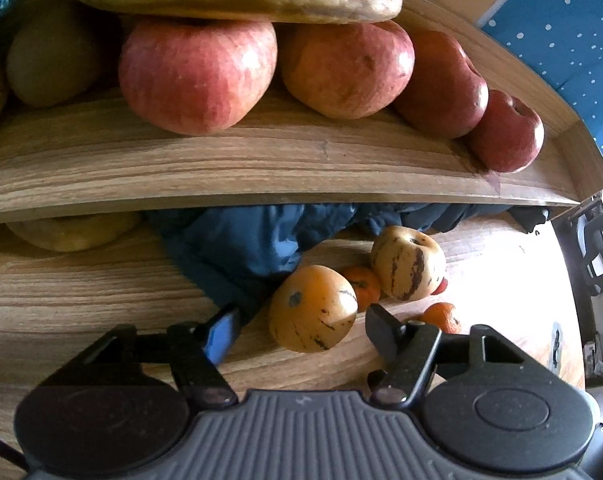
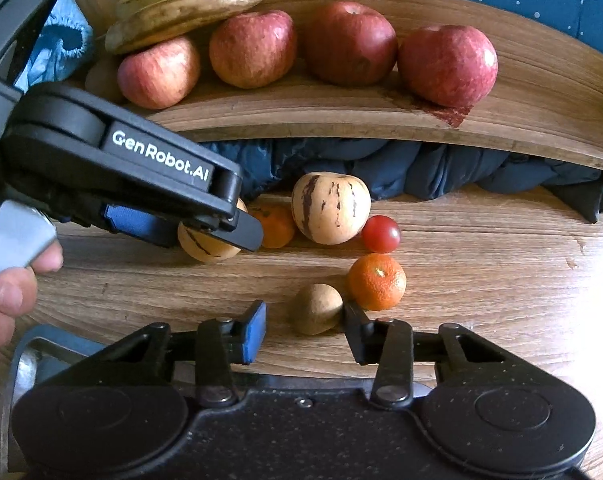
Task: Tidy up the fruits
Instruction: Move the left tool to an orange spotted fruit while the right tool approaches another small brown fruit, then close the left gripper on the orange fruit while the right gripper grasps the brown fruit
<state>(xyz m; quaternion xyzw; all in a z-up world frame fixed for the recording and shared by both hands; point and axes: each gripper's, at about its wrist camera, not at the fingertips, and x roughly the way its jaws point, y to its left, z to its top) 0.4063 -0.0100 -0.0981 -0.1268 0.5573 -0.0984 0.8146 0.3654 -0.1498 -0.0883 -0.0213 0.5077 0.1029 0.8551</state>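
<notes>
On the wooden tabletop [image 2: 481, 264] lie two yellow purple-striped melons, two mandarins, a cherry tomato [image 2: 380, 234] and a small brown kiwi [image 2: 316, 309]. My left gripper [image 1: 303, 314] straddles the nearer striped melon [image 1: 311, 308]. Its right finger is close to the skin, while a gap shows at the blue left pad [image 1: 225, 330]. From the right wrist view the left gripper [image 2: 221, 224] hangs over that melon [image 2: 207, 246]. My right gripper [image 2: 305, 307] has the kiwi between its fingers, with a gap on the left side. A mandarin [image 2: 377, 282] sits just right of it.
A raised wooden shelf [image 2: 341, 120] behind holds several red apples [image 2: 447, 66] and bananas [image 2: 189, 4]. Dark blue cloth [image 2: 441, 168] is bunched beneath it. The second striped melon [image 2: 330, 208] and another mandarin [image 2: 275, 226] lie further back. A person's fingers [image 2: 9, 284] grip the left handle.
</notes>
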